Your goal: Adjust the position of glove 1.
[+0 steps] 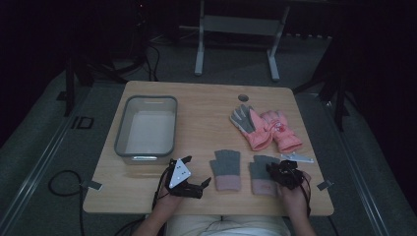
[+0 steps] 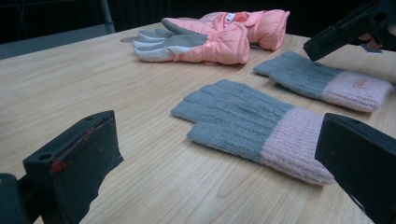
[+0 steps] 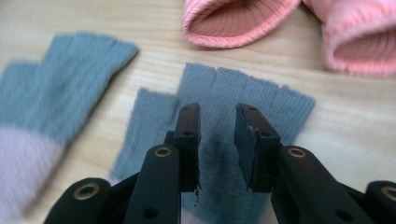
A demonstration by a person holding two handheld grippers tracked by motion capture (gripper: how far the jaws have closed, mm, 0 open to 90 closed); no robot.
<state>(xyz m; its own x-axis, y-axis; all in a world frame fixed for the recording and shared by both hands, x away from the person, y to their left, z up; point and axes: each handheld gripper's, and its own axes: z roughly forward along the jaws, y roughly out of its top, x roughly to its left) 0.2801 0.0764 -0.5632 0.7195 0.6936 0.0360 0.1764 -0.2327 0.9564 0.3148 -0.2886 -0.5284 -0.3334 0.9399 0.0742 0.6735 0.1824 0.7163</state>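
You sit in a dim lab or recording room: a lone wooden surface on grey carpet, metal stand legs at twelve o'clock, loose cables at eight.

— Any lettering to be read on the table?

— None legible. The right grey knit glove carries a small pink tag on its pale cuff, but whatever is woven into it is too blurred to make out.

— And the pink ski gloves?

— One shows a little white-and-red emblem near the cuff; no words can be read on it.

— The bin?

— Its walls show no label that can be read.
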